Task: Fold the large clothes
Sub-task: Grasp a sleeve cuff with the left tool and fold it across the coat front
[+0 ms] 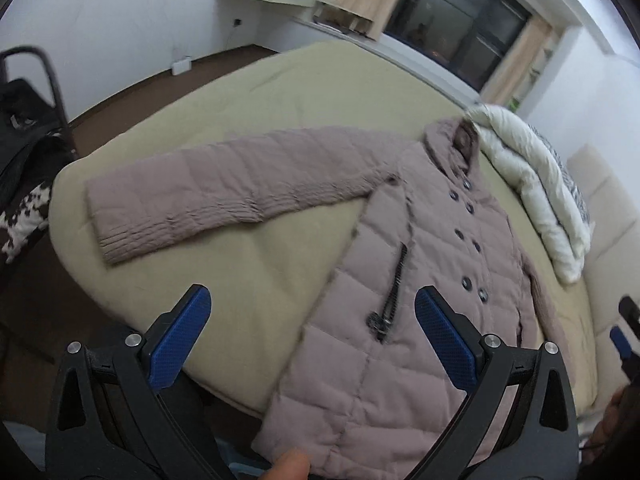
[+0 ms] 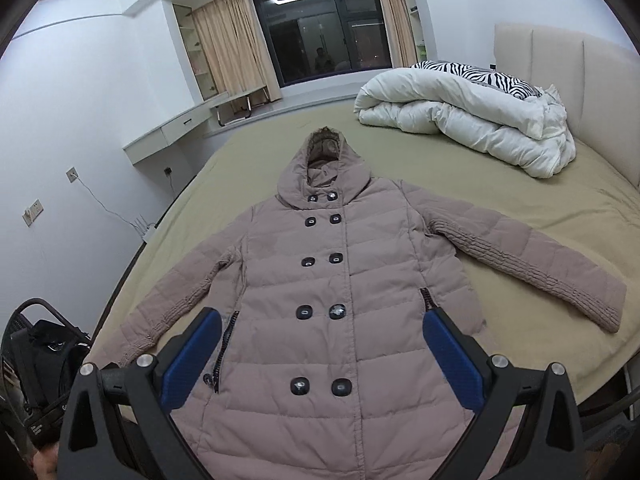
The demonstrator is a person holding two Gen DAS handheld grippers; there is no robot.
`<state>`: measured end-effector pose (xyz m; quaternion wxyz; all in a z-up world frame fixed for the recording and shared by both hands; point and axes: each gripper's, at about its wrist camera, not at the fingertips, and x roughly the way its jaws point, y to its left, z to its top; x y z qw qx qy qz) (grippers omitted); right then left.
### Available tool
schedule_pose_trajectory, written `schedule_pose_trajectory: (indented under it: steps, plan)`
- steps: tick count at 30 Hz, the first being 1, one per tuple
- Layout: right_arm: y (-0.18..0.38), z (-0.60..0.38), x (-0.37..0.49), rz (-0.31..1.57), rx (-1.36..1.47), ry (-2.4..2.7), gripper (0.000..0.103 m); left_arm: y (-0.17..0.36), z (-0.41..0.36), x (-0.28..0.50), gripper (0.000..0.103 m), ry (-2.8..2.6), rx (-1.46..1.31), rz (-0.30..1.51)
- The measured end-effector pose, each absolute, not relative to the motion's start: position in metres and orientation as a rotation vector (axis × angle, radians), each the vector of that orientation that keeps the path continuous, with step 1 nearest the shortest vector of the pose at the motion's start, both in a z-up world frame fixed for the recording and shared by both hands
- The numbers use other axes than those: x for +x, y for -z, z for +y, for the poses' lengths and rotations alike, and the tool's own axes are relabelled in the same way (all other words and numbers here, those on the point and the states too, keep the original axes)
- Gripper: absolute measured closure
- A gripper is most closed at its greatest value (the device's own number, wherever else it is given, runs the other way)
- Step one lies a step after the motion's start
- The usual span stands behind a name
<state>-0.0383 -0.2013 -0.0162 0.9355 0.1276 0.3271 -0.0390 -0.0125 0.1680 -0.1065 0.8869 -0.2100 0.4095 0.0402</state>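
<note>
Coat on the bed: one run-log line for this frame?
coat: flat on bed, front up, sleeves spread, unfolded | left hand-held gripper: open, empty | right hand-held gripper: open, empty | duvet: bundled near headboard

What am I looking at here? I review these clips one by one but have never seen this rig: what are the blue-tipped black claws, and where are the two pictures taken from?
The claws are two hand-held grippers; a person carries one in each hand, and a fisheye camera on each looks forward along its fingers. One picture is from the left gripper, the other from the right gripper. Both are open and hold nothing. On the bed a mauve padded coat lies flat, buttoned, hood away from the cameras, both sleeves spread out. A rolled white duvet sits near the headboard. No fold has been made yet.
</note>
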Motion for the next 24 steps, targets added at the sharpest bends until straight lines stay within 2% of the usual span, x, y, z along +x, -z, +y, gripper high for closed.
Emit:
schedule_pose_trajectory:
  steps: [4,10,14,24]
  plan:
    - [0.013,-0.184,-0.038,0.622,0.257,-0.007,0.000,0.137,0.235,-0.014,0.000,-0.160,-0.594,0.951]
    - [0.013,-0.154,-0.025,0.636,0.292,-0.139,0.000,0.196,0.331,-0.033,0.000,-0.171,-1.149,0.697]
    - [0.017,-0.134,-0.014,0.670,0.280,-0.180,0.002,0.237,0.342,-0.023,0.000,-0.193,-1.368,0.616]
    - [0.035,-0.125,0.005,0.731,0.275,-0.174,0.003,0.281,0.346,0.005,0.002,-0.348,-1.564,0.517]
